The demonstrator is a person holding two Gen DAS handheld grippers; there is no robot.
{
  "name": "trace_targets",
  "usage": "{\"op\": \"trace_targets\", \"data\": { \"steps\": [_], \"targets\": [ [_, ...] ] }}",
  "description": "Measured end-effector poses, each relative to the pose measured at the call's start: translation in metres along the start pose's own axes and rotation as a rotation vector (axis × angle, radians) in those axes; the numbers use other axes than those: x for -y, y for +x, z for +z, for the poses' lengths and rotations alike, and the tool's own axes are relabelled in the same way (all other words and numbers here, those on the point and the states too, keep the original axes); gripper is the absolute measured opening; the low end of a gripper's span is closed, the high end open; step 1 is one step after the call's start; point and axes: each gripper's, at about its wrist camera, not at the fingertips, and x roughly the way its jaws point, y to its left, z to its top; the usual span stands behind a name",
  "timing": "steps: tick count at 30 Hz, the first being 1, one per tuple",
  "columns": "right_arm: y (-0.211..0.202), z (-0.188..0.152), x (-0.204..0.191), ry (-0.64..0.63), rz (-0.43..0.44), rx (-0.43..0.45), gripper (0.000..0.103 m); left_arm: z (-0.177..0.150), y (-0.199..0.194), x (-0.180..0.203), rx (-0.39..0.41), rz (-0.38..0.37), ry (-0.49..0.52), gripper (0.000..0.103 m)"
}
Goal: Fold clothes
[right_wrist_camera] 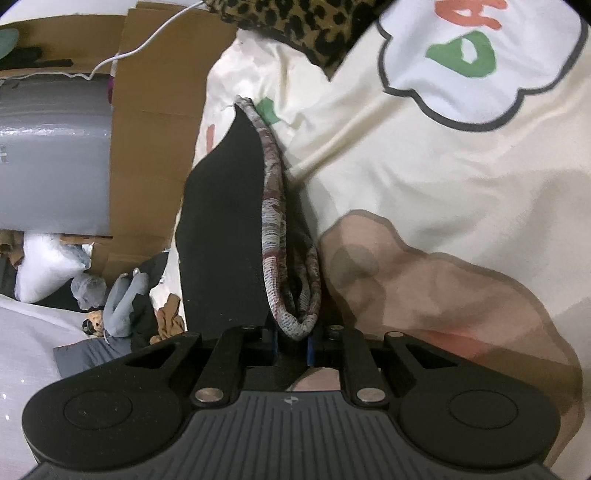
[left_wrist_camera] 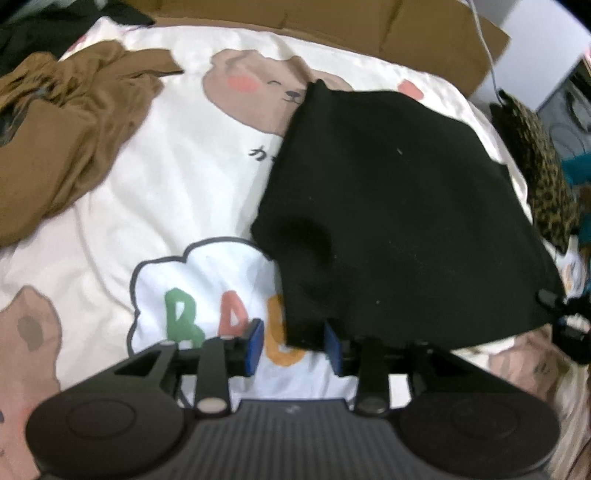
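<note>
One black garment [left_wrist_camera: 399, 206] lies spread over the right part of a cream bedcover [left_wrist_camera: 177, 177] printed with bears and coloured letters. In the left wrist view its near hem hangs just over the right blue pad of the left gripper [left_wrist_camera: 293, 345], whose two pads stand apart with a strip of bedcover showing between them; nothing is pinched there. The garment's far corner covers part of a printed bear face [left_wrist_camera: 258, 88].

In the right wrist view the same black garment [right_wrist_camera: 225, 229] rises from the right gripper [right_wrist_camera: 291, 341] as a tall dark flap. A patterned grey and reddish band [right_wrist_camera: 275, 206], seemingly its trim or lining, runs along its edge and loops down between the blue pads. Those pads are drawn close around that loop, pinching the cloth.

Further out, a rumpled brown garment [left_wrist_camera: 62, 122] lies on the bedcover at the left, well apart from the black one. A leopard-print cloth [left_wrist_camera: 543, 177] lies at the bed's right edge, just beside the black garment. Brown cardboard [left_wrist_camera: 369, 26] stands behind the bed, with a white cable [right_wrist_camera: 147, 40] trailing over it. A grey case [right_wrist_camera: 51, 155], a white bag [right_wrist_camera: 48, 269] and mixed clutter lie below the bed's edge.
</note>
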Motion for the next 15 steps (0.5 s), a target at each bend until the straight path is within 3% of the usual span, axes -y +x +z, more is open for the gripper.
{"op": "trace_targets", "data": {
  "steps": [8,10,11,12,15],
  "targets": [
    [0.003,-0.001,0.006,0.019,-0.014,-0.014,0.018,-0.003,0.008,0.007,0.019,-0.008,-0.009,0.044],
    [0.005,0.001,0.009,0.038,-0.014,-0.010,0.019,-0.004,0.008,0.008,0.024,-0.021,-0.001,0.038],
    [0.006,0.001,0.010,0.051,-0.014,-0.006,0.019,-0.005,0.008,0.008,0.022,-0.039,-0.005,0.028],
    [0.007,0.000,0.012,0.063,-0.014,-0.003,0.019,-0.006,0.008,0.007,0.019,-0.060,-0.010,0.025],
    [0.006,-0.001,0.012,0.069,-0.012,0.003,0.018,-0.009,0.008,0.005,0.018,-0.066,-0.019,0.024]
  ]
}}
